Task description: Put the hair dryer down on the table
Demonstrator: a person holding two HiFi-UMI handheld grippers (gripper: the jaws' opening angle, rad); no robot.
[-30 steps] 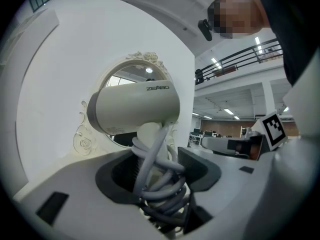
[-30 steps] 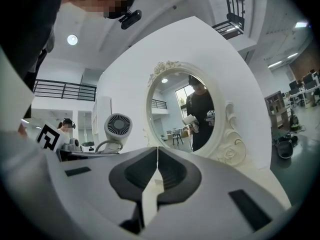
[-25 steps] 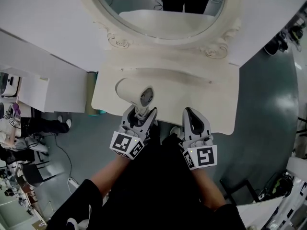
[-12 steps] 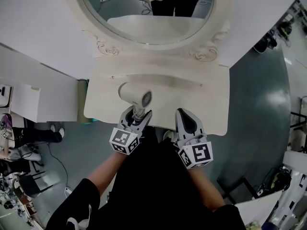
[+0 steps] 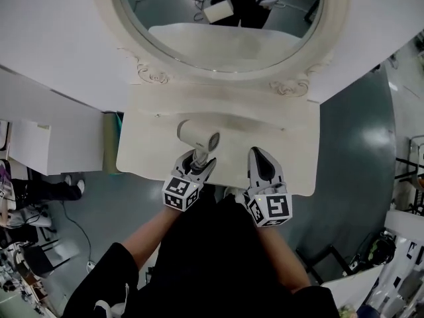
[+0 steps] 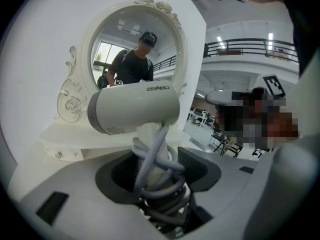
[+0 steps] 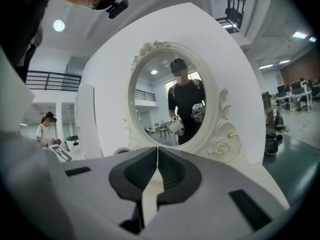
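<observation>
Left tongs (image 5: 197, 163) clamp hair dryer (image 5: 197, 135) by its cord-wrapped handle (image 6: 157, 169); right tongs (image 5: 259, 154) pinched together, empty. I should lower it slowly onto bare counter (image 5: 288, 144), settle the barrel, then release.

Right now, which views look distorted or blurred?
Left gripper view: fisheye bend, dark corners, hair dryer sharp. Right gripper view: same bend, oval mirror sharp. Head view: evenly lit, edges bent, no motion blur.

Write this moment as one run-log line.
left hand-held gripper: shut on hair dryer handle, over table | right hand-held gripper: shut, empty | hair dryer: not yet released
</observation>
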